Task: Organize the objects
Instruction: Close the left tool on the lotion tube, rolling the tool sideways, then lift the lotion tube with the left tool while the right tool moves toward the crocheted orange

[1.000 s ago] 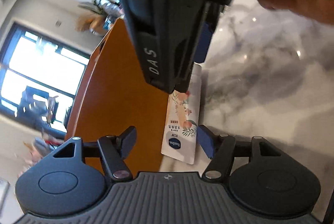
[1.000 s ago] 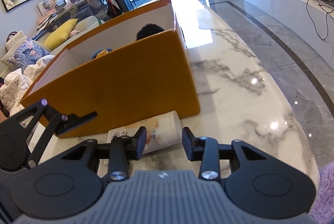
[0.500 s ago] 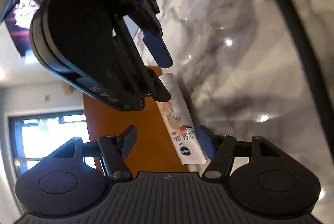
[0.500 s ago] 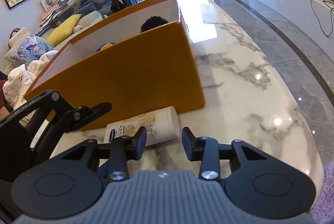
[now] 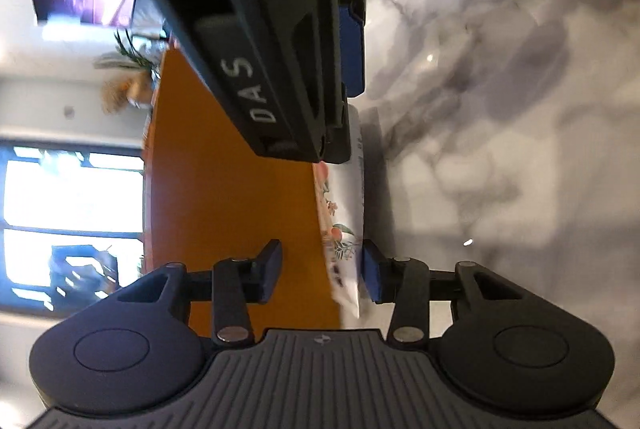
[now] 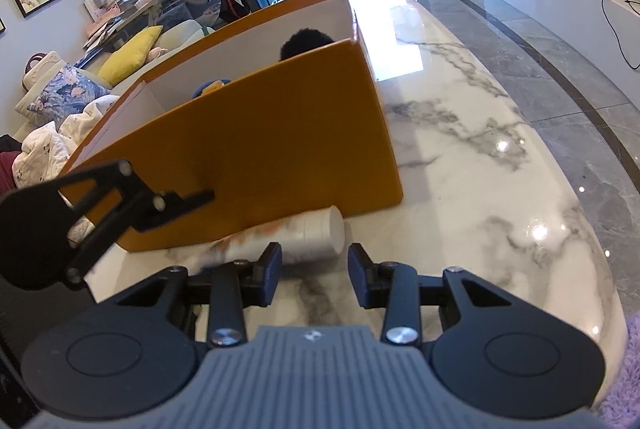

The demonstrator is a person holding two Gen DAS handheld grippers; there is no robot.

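A white tube (image 6: 304,235) with a flower print and a white cap lies on the marble table against the front wall of the orange box (image 6: 280,137). My right gripper (image 6: 314,271) is open, just in front of the tube's cap end. My left gripper (image 5: 320,269) is open, rolled sideways, with the tube's flat end (image 5: 344,229) beside its right finger. The right gripper's body (image 5: 272,41) fills the top of the left wrist view. The left gripper's finger (image 6: 132,197) shows at the left of the right wrist view.
The orange box holds a dark round object (image 6: 306,43) and a blue and yellow item (image 6: 210,87). The marble table (image 6: 480,169) extends right to a curved edge. A sofa with cushions (image 6: 128,53) lies behind the box.
The left gripper has rolled and shifted, so the tube's flat end now sits close to its right finger. The right gripper has edged closer to the tube's cap end.
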